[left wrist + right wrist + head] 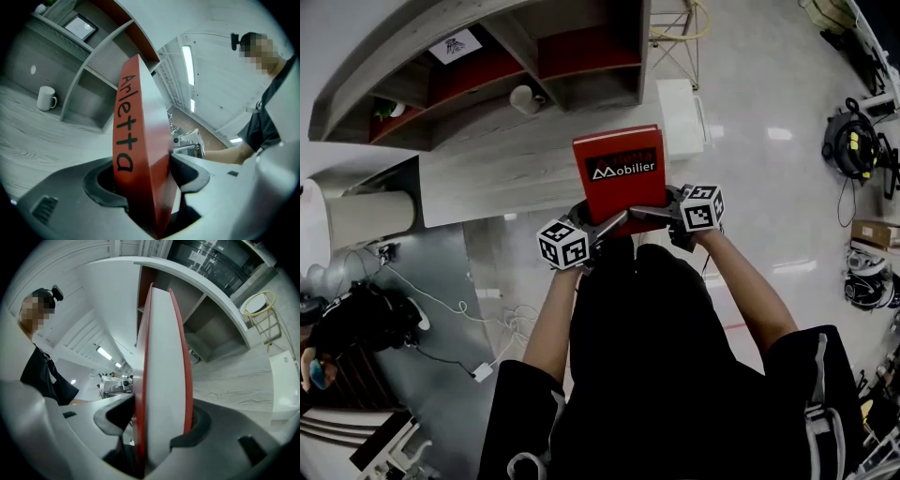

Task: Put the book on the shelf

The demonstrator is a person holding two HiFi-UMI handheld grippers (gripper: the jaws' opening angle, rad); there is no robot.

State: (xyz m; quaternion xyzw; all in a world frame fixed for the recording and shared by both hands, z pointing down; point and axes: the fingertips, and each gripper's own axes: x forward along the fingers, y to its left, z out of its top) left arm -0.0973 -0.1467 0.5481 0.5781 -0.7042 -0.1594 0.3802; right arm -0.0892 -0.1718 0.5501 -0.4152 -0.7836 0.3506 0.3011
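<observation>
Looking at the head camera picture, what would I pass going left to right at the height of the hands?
white cylinder → left gripper → red book → right gripper → cardboard box

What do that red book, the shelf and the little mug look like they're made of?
Book: smooth red cover, probably coated card; the right gripper view shows white paper page edges. Shelf: grey boards with a wood grain, real wood or printed laminate, with red back panels. Mug: plain white and smooth, probably ceramic, though too small to be sure.
</observation>
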